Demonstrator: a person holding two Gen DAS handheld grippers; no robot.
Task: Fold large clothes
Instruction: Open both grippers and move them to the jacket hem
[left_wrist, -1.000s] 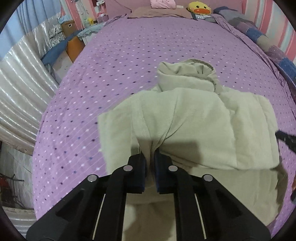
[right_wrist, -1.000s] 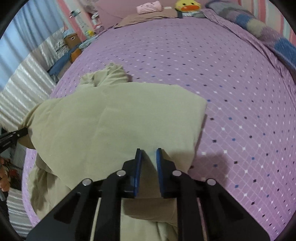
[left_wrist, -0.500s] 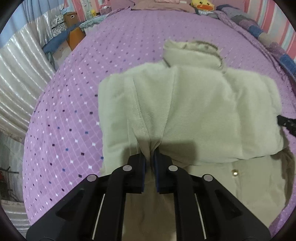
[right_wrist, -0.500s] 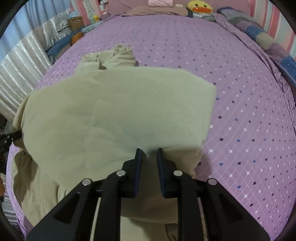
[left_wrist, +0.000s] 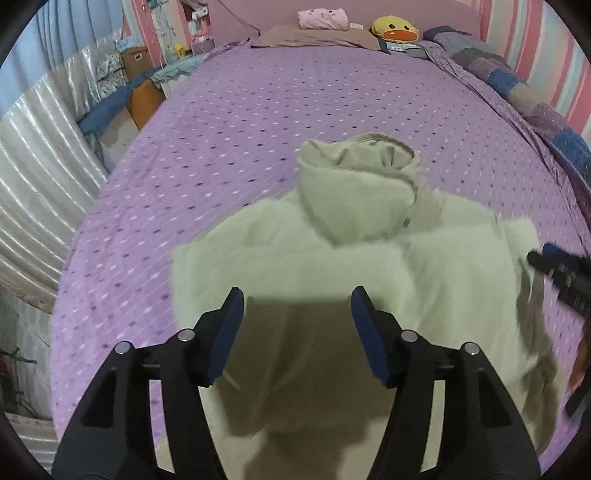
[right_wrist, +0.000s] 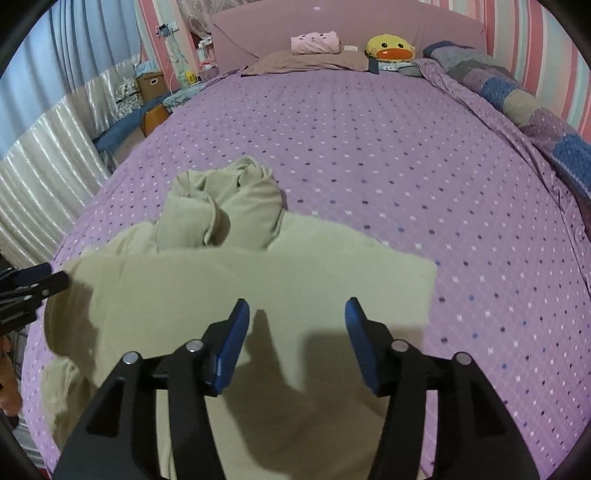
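A beige hooded garment (left_wrist: 332, 266) lies on the purple dotted bedspread (left_wrist: 295, 110), its lower part folded up over its body and its hood (left_wrist: 354, 184) pointing away. My left gripper (left_wrist: 297, 299) is open and empty above the folded edge on the garment's left side. My right gripper (right_wrist: 297, 308) is open and empty above the same folded edge of the garment (right_wrist: 258, 280) on its right side. Each gripper shows at the other view's side: the right one (left_wrist: 557, 266), the left one (right_wrist: 33, 284).
Pillows, a pink cushion (left_wrist: 323, 18) and a yellow duck plush (left_wrist: 395, 29) lie at the bed's head. A patchwork blanket (left_wrist: 517, 88) runs along the right edge. Curtains (left_wrist: 33, 155), boxes and an orange item (left_wrist: 146, 98) stand past the left edge.
Both grippers were shut on the garment's lower edge and carried it forward over the body. Now both have opened, let it drop, and pulled back a little.
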